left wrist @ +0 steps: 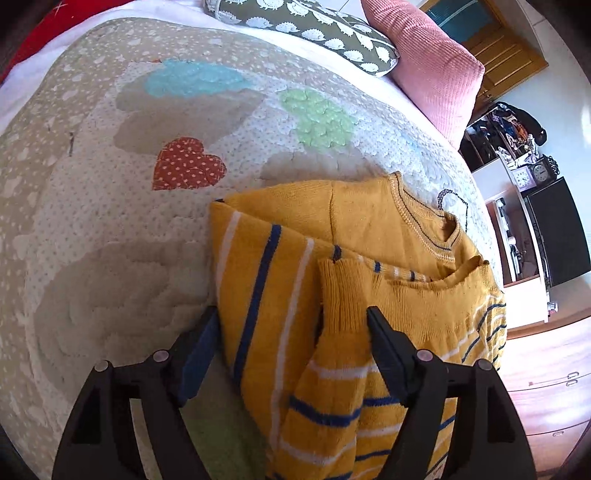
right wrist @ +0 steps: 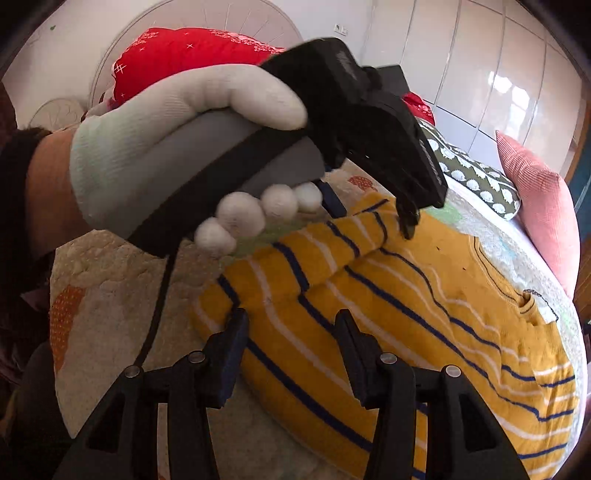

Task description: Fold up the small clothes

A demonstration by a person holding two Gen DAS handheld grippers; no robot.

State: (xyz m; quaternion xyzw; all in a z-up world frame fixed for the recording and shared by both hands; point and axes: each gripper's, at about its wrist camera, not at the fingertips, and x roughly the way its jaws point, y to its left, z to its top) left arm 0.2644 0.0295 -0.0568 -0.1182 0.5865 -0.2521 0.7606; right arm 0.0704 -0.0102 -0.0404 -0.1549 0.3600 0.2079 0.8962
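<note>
Yellow sweater (left wrist: 369, 295) with blue and white stripes lying on the quilted bedspread (left wrist: 110, 221), one sleeve (left wrist: 343, 295) folded across the body. Left gripper (left wrist: 293, 325) with jaws spread, straddling that sleeve's cuff, nothing pinched. Right gripper (right wrist: 291, 332) likewise released, jaws apart over the striped hem. Gloved left hand (right wrist: 166, 155) wrapped round the grey handle. Hedgehog-print pillow (left wrist: 306, 26) and pink cushion (left wrist: 432, 70) beyond. No legible writing anywhere.

No text, label or brand can be read in either view. The clock (left wrist: 540, 172) on the shelf at the right edge of the left wrist view has a dial, but its numbers are too small to read. The light marking on the black device (right wrist: 347, 66) in the gloved hand is blurred.
</note>
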